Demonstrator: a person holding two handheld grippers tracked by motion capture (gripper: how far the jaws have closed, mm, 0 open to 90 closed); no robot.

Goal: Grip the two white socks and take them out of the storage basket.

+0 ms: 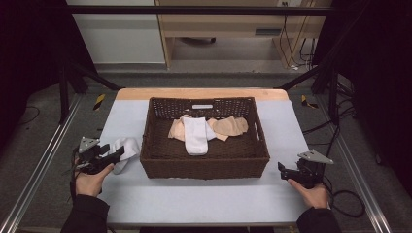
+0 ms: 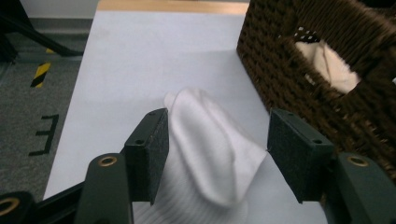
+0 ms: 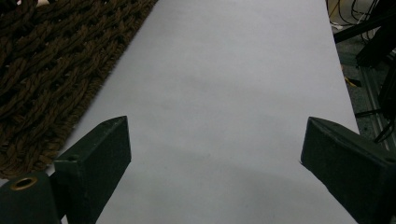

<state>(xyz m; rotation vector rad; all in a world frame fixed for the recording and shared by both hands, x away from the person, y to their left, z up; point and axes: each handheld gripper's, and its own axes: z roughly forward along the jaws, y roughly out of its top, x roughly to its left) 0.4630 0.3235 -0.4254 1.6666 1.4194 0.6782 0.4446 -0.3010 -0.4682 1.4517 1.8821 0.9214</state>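
Two grippers sit at the near corners of the table (image 1: 204, 204), one in each hand. The left gripper (image 1: 116, 154) lies low at the left of the basket (image 1: 204, 167), and a white sock (image 1: 127, 148) rests on the table between its jaws. In the left gripper view the sock (image 2: 210, 149) bulges up between the two black pads (image 2: 156, 149); the left pad touches or nearly touches the cloth, while the right pad stands clear of it, with table showing in the gap. The jaws are spread wide and do not pinch the sock: it lies released on the white surface, just beside the basket's left wall and outside it.

The basket is dark brown wicker, set in the middle of the table. Inside it lie another white sock (image 1: 196, 136), stretched from back to front, and a few beige socks (image 1: 228, 127) beside and under it near the back wall. Through the handle slot in the basket's side (image 2: 327, 65), the left gripper view gives a glimpse of pale cloth within.

The right gripper (image 1: 283, 170) is held near the basket's front right corner, apart from it. Its jaws are spread wide with nothing between them; the right gripper view looks along bare table, with the wicker wall (image 3: 51, 74) at the left edge.
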